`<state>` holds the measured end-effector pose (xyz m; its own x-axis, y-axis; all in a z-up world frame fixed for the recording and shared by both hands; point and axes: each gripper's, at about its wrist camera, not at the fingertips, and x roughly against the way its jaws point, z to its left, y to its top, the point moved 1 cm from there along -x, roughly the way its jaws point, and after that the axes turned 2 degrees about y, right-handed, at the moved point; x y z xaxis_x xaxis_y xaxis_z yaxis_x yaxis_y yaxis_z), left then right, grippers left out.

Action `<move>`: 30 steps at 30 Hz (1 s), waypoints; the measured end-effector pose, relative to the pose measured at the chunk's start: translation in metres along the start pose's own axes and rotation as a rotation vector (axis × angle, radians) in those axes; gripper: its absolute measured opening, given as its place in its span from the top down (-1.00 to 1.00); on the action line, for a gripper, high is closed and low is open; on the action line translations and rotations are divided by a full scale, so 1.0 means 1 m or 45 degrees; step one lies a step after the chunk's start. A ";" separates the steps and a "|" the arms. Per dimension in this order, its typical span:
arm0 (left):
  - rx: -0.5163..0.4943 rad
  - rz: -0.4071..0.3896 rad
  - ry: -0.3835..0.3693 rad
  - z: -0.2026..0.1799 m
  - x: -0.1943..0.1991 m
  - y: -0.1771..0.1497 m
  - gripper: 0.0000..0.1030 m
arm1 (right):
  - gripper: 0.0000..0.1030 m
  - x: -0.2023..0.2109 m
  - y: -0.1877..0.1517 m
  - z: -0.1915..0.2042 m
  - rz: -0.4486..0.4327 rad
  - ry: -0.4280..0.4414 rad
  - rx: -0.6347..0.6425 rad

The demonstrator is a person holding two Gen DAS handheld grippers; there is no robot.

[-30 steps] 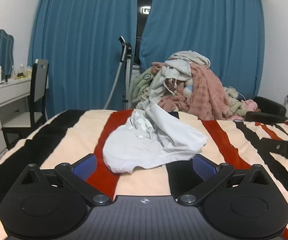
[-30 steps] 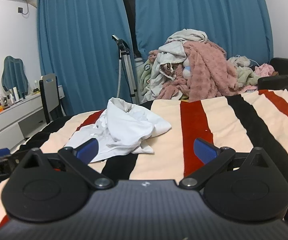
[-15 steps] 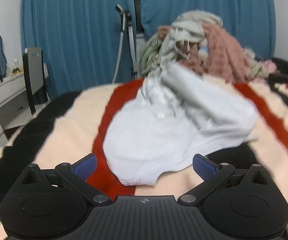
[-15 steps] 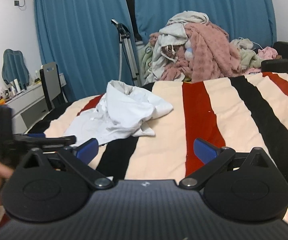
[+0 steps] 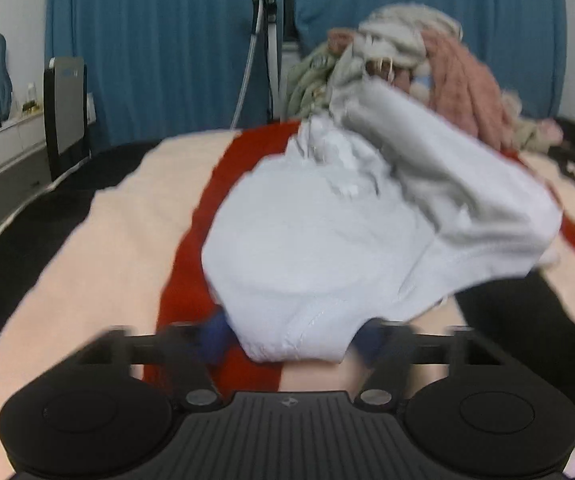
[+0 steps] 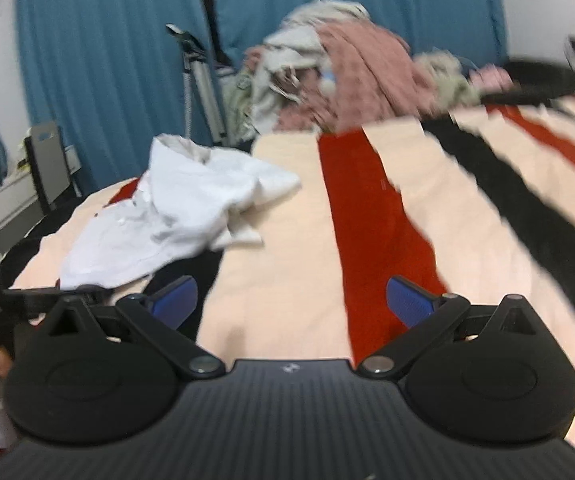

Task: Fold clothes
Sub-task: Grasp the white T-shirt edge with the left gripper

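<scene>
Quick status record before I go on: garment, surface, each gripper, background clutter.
garment: white garment, crumpled, unfolded, lying on the bed
surface: striped blanket, cream with red and black bands
left gripper: at the garment's near hem, blue pads on either side of the edge; blurred, so closure is unclear
right gripper: open, empty, over bare blanket to the right of the garment
background: clothes pile past the bed's far edge, before blue curtains

Each gripper is matte black — ribbed centre plate with a small logo, round side housings, silver pivot screws. The right gripper (image 6: 291,302) carries blue textured pads (image 6: 409,300) on slim black linkage arms.
</scene>
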<state>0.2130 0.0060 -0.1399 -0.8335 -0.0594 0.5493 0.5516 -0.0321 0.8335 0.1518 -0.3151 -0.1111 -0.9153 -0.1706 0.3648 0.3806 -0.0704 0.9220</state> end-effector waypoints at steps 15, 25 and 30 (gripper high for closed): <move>0.094 -0.278 -0.176 0.012 0.122 0.042 0.76 | -1.00 0.032 -0.021 0.057 -0.323 0.047 0.296; 0.229 -0.266 -0.207 0.023 0.158 0.026 0.76 | -1.00 -0.042 -0.001 0.084 -0.267 0.161 0.206; 0.256 -0.268 -0.198 0.023 0.151 0.028 0.75 | -1.00 -0.058 -0.004 0.104 -0.255 0.210 0.328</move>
<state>0.1021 0.0190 -0.0325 -0.9320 0.0815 0.3531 0.3621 0.1713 0.9163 0.1894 -0.2027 -0.1227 -0.9266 -0.3366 0.1675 0.1311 0.1282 0.9830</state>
